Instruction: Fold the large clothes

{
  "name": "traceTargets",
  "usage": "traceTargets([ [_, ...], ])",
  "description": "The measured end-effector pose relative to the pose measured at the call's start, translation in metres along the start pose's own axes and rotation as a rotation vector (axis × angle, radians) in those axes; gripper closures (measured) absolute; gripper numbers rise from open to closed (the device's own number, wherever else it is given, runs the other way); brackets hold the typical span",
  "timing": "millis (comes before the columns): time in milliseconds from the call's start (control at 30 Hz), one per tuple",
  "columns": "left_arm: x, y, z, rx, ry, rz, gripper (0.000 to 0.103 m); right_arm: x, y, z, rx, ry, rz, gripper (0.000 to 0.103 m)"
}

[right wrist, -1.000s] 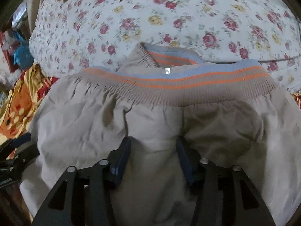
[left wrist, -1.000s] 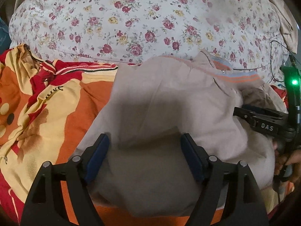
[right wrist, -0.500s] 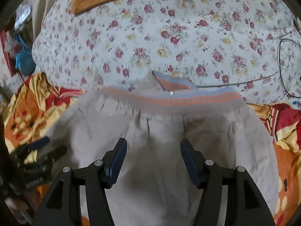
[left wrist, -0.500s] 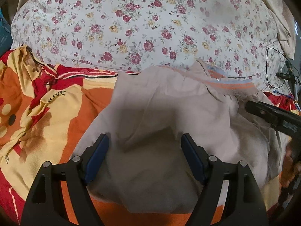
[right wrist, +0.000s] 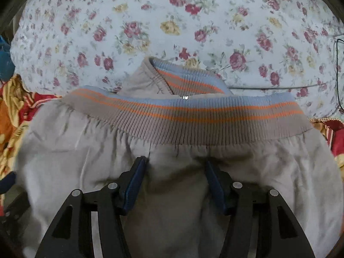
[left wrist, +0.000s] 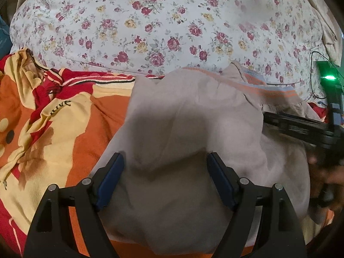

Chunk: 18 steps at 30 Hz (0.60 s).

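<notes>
A beige jacket (left wrist: pixel 182 129) with a ribbed hem striped blue and orange (right wrist: pixel 193 116) lies bunched on the bed. My left gripper (left wrist: pixel 165 167) is open over its left part, with fabric between its blue pads. My right gripper (right wrist: pixel 175 172) is open low over the cloth just below the ribbed hem, fabric bulging between its pads. The right gripper also shows at the right edge of the left wrist view (left wrist: pixel 301 126), with a green light above it.
A white floral quilt (left wrist: pixel 161 21) rises behind the jacket. An orange, red and yellow cartoon blanket (left wrist: pixel 43 118) covers the bed to the left. A thin black cable (right wrist: pixel 337 75) runs over the quilt at the right.
My right gripper lifted away from the jacket half a second ago and has come back down close to the ribbed hem. My left gripper has barely moved.
</notes>
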State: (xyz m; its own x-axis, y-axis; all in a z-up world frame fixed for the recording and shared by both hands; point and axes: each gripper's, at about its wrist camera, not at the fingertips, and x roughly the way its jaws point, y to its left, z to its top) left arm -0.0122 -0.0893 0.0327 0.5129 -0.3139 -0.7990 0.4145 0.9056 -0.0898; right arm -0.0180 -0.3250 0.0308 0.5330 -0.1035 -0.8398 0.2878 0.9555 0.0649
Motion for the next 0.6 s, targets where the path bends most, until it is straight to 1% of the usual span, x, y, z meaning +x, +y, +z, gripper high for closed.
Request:
traceTargets([
  [67, -0.001, 0.000, -0.001, -0.001, -0.001, 0.002, 0.023, -0.024, -0.003, -0.011, 0.000, -0.010, 0.026, 0.045],
  [200, 0.000, 0.001, -0.001, -0.007, -0.004, 0.003, 0.022, -0.060, 0.001, -0.040, -0.056, -0.028, 0.067, 0.043],
  [233, 0.000, 0.001, -0.001, -0.008, -0.004, 0.003, 0.022, -0.061, 0.002, -0.047, -0.065, -0.020, 0.069, 0.043],
  [300, 0.001, 0.001, -0.002, -0.007, -0.003, 0.005, 0.021, -0.047, 0.005, -0.058, -0.094, 0.035, 0.058, 0.043],
  [333, 0.001, 0.001, -0.002, -0.006, -0.001, 0.006, 0.021, -0.039, 0.005, -0.063, -0.101, 0.045, 0.050, 0.042],
  [367, 0.002, 0.001, -0.003, -0.003, -0.001, 0.012, 0.021, -0.034, 0.003, -0.065, -0.101, 0.039, 0.043, 0.039],
  [433, 0.002, 0.001, -0.004, 0.003, -0.004, 0.019, 0.020, -0.036, 0.005, -0.064, -0.089, 0.035, 0.031, 0.039],
  [533, 0.002, 0.002, -0.004, -0.001, 0.000, 0.014, 0.020, -0.048, 0.003, -0.061, -0.065, 0.038, 0.059, 0.039],
  [600, 0.002, 0.003, -0.004, -0.012, 0.004, 0.008, 0.020, -0.058, 0.004, -0.061, -0.063, 0.012, 0.067, 0.039],
])
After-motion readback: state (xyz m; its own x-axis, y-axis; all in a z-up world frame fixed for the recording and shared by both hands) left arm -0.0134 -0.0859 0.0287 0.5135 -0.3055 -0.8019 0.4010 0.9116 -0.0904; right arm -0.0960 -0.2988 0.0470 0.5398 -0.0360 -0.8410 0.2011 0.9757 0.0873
